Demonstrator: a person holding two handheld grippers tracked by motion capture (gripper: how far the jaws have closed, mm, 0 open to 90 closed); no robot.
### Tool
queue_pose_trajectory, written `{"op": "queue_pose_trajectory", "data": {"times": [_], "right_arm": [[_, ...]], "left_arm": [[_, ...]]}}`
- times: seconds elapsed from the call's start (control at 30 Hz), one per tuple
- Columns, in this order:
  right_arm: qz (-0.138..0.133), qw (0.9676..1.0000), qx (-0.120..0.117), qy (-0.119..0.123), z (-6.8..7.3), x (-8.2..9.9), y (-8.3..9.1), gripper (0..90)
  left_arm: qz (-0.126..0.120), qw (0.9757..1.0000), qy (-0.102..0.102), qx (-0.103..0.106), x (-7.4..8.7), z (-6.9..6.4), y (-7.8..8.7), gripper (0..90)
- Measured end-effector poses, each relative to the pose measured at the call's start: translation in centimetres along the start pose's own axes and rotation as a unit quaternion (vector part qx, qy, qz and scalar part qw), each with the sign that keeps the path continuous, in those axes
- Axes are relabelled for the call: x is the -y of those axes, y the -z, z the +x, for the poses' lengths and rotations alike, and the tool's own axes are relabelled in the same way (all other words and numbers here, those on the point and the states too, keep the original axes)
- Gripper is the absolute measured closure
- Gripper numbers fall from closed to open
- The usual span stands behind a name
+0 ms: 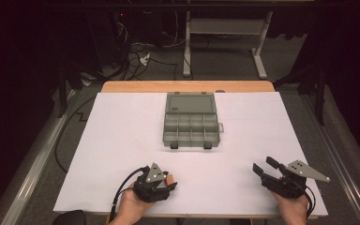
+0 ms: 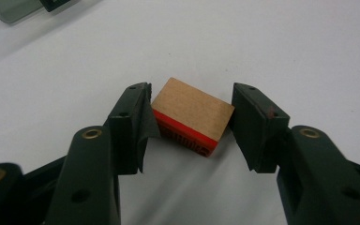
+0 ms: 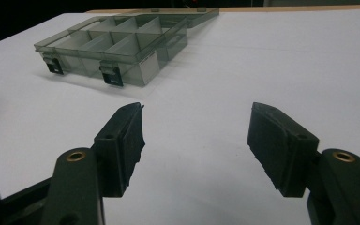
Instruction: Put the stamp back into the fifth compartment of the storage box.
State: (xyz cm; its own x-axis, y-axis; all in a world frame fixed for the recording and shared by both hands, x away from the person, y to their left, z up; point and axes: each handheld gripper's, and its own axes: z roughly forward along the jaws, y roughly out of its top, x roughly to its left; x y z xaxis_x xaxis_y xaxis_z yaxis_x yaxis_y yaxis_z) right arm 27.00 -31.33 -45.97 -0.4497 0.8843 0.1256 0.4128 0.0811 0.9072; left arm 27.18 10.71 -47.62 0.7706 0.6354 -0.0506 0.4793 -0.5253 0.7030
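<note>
While the block (image 2: 191,115) lies on the white sheet (image 1: 122,140) between the jaws of our left gripper (image 2: 190,124), we should settle the grip before we lift. In the left gripper view the jaws stand spread on either side of it: the left pad looks to be at or just touching one corner, and the right pad sits just beside the opposite end, so nothing is pinched yet. The block lies skewed to the jaw line, brown face up and red band toward us, so we would do well to turn the wrist a little until the pads face its flat ends squarely; closing on corners could spin it or pop it out. We then press together slowly and check that both pads bear on it.

The box (image 1: 191,123) lies open well ahead near the table's far middle, its compartments looking bare, and is likely where the block should go. Our right gripper (image 3: 196,133) hovers with jaws spread wide and holds nothing; we can keep it ready to steady the box.
</note>
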Motion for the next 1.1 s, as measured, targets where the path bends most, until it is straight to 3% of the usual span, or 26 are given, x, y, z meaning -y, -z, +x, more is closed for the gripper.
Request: {"op": "queue_pose_trajectory", "data": {"times": [0.57,0.8,1.1], "right_arm": [[0.001,1.0,-0.004,0.002,0.0,0.0,0.0,36.2],[0.001,1.0,-0.005,0.006,0.0,0.0,0.0,36.2],[0.0,1.0,-0.005,0.004,0.0,0.0,0.0,36.0]], "left_arm": [[-0.003,1.0,0.002,0.003,-0.3,0.3,0.5,49.3],[-0.019,0.9997,0.014,0.003,-0.6,0.7,1.1,49.3],[-0.021,0.9992,0.033,0.005,-0.8,1.7,1.7,49.3]]}}
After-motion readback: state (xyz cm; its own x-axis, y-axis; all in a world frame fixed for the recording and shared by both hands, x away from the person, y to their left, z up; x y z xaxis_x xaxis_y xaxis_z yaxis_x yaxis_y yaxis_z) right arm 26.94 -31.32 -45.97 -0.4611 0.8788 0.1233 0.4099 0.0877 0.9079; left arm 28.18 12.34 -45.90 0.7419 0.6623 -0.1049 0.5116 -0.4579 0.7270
